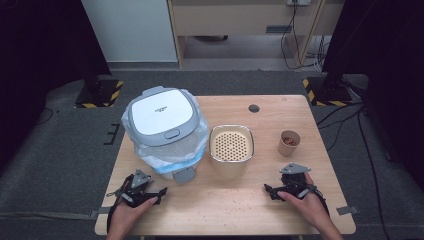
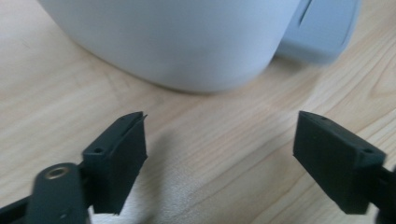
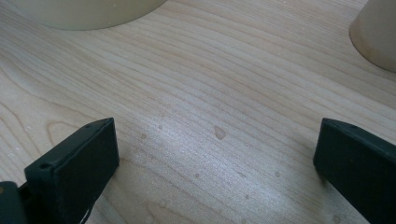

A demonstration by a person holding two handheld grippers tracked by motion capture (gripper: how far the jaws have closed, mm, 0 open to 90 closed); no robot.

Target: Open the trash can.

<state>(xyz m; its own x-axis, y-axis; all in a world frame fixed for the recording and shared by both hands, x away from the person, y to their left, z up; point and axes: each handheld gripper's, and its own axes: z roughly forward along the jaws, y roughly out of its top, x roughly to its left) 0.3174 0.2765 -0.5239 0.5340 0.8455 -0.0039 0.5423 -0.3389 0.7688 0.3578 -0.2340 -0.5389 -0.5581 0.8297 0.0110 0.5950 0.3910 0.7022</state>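
Wooden surface (image 1: pixel 225 200) before me: my left hand-held gripper (image 1: pixel 141 191) and right hand-held gripper (image 1: pixel 287 189) rest near, jaws wide, holding nothing. White bin (image 1: pixel 162 131) sits far left; light, slippery plastic, I judge; best gripped by its rim.

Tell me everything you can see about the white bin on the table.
The bin stands upright on the table's left half, left of the beige strainer bowl. Its rounded-square white lid, grey-rimmed with a front latch, is shut. A clear plastic liner bulges out beneath the lid. A grey pedal sticks out at its base. Neither gripper touches it.
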